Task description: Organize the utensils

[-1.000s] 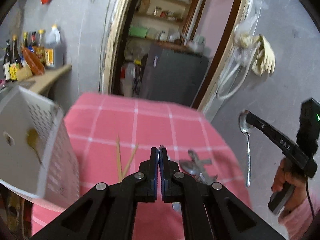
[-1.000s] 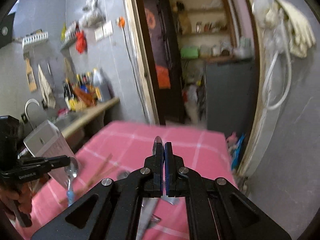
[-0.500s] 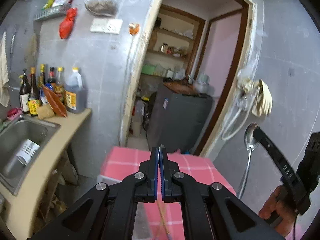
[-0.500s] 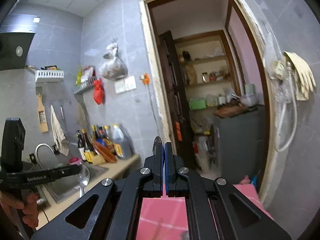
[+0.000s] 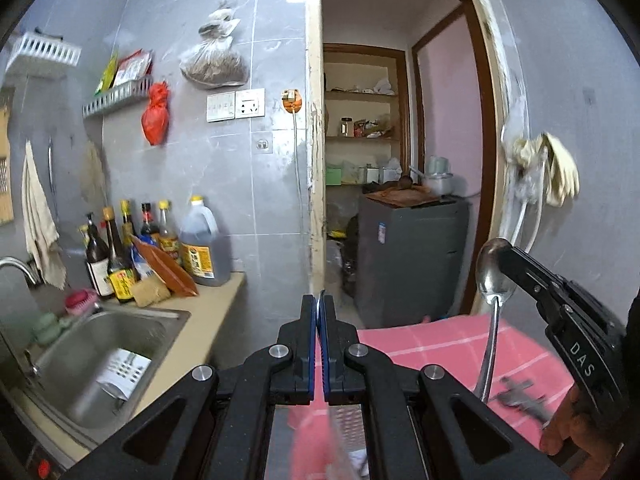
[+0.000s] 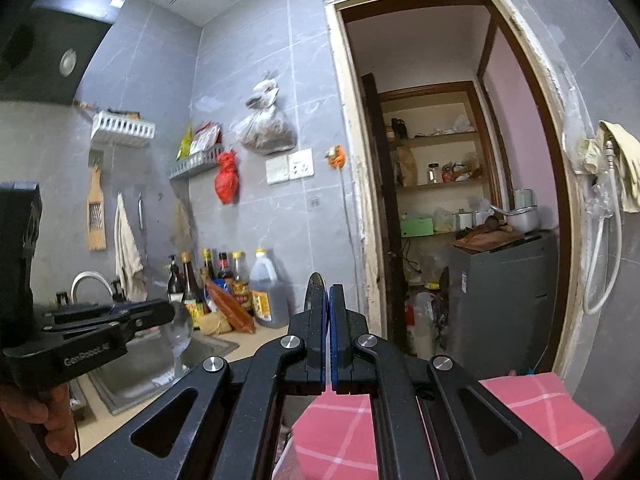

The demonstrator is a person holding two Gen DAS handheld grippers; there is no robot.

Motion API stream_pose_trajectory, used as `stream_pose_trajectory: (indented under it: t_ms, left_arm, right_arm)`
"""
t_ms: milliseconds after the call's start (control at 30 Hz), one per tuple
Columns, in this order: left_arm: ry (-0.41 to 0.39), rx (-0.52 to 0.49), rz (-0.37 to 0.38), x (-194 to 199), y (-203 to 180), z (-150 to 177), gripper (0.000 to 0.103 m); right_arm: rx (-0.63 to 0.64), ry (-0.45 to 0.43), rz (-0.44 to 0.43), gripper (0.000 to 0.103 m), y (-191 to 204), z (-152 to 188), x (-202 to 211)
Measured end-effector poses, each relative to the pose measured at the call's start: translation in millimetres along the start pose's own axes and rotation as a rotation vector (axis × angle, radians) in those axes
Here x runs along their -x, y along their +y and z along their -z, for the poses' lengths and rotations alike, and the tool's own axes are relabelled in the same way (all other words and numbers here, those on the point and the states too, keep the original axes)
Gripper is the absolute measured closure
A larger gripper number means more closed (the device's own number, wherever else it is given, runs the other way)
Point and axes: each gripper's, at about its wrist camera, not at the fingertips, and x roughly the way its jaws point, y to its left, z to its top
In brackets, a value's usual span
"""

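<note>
Each of my grippers is shut on a metal spoon, held up in the air. My left gripper [image 5: 319,300] pinches its spoon edge-on between the blue pads. From the right wrist view the left gripper [image 6: 168,313] shows at the left, its spoon [image 6: 179,332] hanging bowl-up and blurred. My right gripper [image 6: 326,294] grips a spoon whose bowl tip [image 6: 316,280] sticks up past the pads. In the left wrist view the right gripper [image 5: 506,250] is at the right, its spoon [image 5: 493,276] hanging with the handle down. Blurred metal utensils [image 5: 520,396] lie on the pink checked tablecloth [image 5: 452,340].
A steel sink [image 5: 132,320] set in a beige counter lies to the left, with sauce bottles [image 5: 160,248] and a large jug [image 5: 204,248] behind it. A doorway with a grey cabinet [image 5: 408,256] is straight ahead. A person's hand [image 5: 560,424] holds the right gripper.
Both views have swung up and left from the pink table to the wall, sink counter and doorway. The white basket has left the left wrist view. Both grippers stay shut on their spoons.
</note>
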Motion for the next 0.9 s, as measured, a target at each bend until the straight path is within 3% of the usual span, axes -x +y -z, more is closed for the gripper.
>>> stream_pose_trajectory:
  t_ms: [167, 333, 633, 900]
  left_arm:
    - [-0.014, -0.051, -0.026, -7, -2, 22, 0.1]
    - [0.028, 0.01, 0.013, -10, 4, 38, 0.1]
    - [0.076, 0.095, 0.14, -2, 8, 54, 0.097]
    - [0.153, 0.251, 0.268, -3, 24, 63, 0.096]
  right_arm:
    - [0.028, 0.032, -0.013, 0.101, 7, 32, -4]
    - [0.017, 0.081, -0.034, 0.101, 4, 50, -3]
    - [0.021, 0.129, -0.082, 0.1, 0, 56, 7]
    - [0.001, 0.192, -0.125, 0.099, -4, 60, 10]
